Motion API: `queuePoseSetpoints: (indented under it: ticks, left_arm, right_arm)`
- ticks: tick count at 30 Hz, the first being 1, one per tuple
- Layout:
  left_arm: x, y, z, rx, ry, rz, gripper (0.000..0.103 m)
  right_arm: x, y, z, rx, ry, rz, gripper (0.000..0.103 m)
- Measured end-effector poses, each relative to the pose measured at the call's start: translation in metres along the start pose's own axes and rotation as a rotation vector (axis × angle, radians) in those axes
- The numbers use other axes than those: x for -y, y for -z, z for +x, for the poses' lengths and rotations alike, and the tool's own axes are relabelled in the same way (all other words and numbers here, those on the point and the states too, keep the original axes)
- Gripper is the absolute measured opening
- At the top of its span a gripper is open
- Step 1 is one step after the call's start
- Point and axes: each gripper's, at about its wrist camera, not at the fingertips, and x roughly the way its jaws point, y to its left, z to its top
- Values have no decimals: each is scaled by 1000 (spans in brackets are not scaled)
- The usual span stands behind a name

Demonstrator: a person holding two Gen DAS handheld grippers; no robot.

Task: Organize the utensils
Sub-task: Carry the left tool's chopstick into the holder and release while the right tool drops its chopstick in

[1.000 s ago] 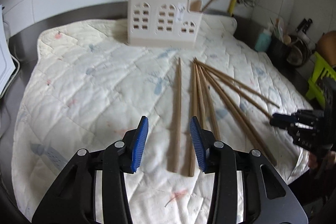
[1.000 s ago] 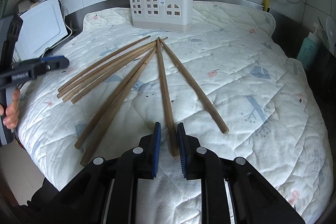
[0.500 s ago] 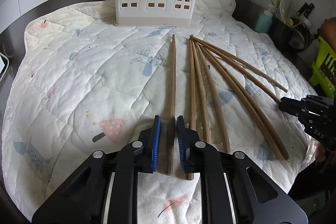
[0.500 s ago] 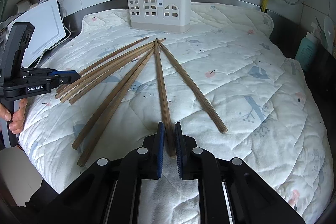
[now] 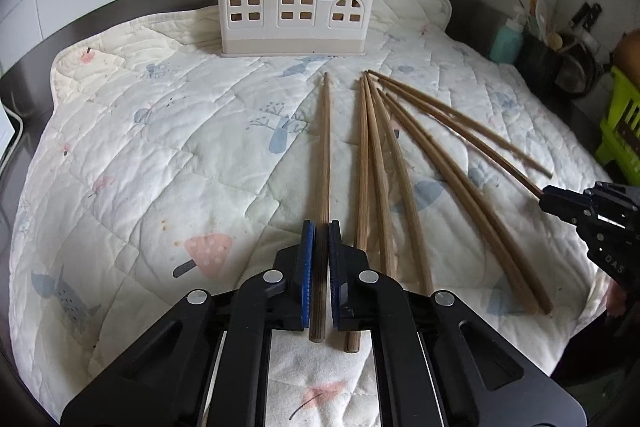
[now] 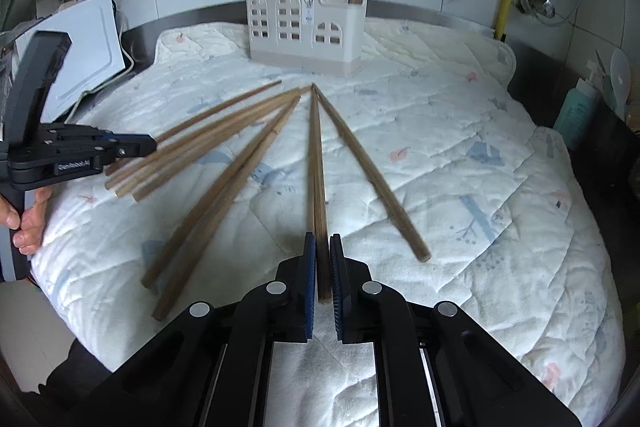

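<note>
So both tongs are clamped on a chopstick each right now. The left tongs (image 5: 319, 239) have just been closing, and they're pinched around the thick end of the chopstick (image 5: 325, 155) that lies apart on the left side of the fan; it's gripped near the butt because that end sits closest to the quilted mat's (image 5: 160, 155) near edge, so it's the easy reach. The right tongs (image 6: 322, 251) have squeezed in too, onto the butt of a chopstick (image 6: 316, 155) in the middle of the spread, with the tip pointing toward the holder (image 6: 306, 23). The other chopsticks (image 6: 208, 143) are fanned out flat on the mat, tips converging toward the far edge where the cream window-cutout holder stands, thick ends splayed toward the near edge. A couple of sticks already lean out of the holder's compartments, so that's pretty clearly where these go. Gripping by the thick end makes sense I think: the thin tip goes first into the slot. Both sticks look to be lying on the mat, not lifted yet.
</note>
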Motion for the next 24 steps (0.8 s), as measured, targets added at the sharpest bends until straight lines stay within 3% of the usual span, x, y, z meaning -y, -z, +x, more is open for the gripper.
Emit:
queuePoseSetpoints:
  ticks: [14,16,24]
  left_arm:
    - [-5,5,2,3,28,-36,5]
    - [-7,5,3,0,35,-54,9]
    - [-10,1,0,5,51,-74,6]
  right_arm:
    - [-1,-55,-67,174,-45,-9,6]
    - [0,-64,-74,190,-52,-10,6]
    - [-1,-97,-90,240,-61,-36,6]
